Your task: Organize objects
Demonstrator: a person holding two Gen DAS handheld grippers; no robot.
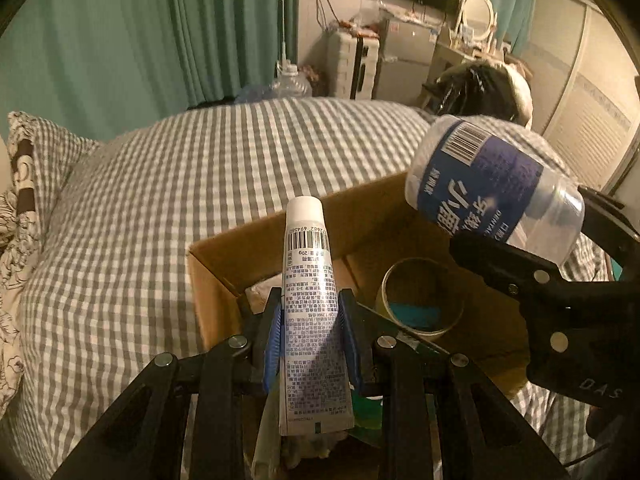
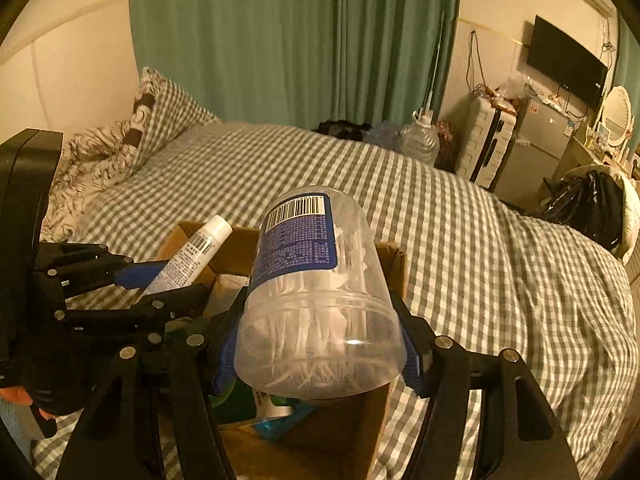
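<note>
Big gingham-covered bed fills most of both views, green curtain behind it. Sitting on the bed is an open cardboard box with a tape roll and some other stuff I can't make out inside. Both tools are held over that box. The right tongs are clenched around a clear plastic jar of cotton swabs, blue label, tilted with its base toward the camera. The left tongs are grasping a small white tube across its middle, cap end pointing away over the box's far wall.
</note>
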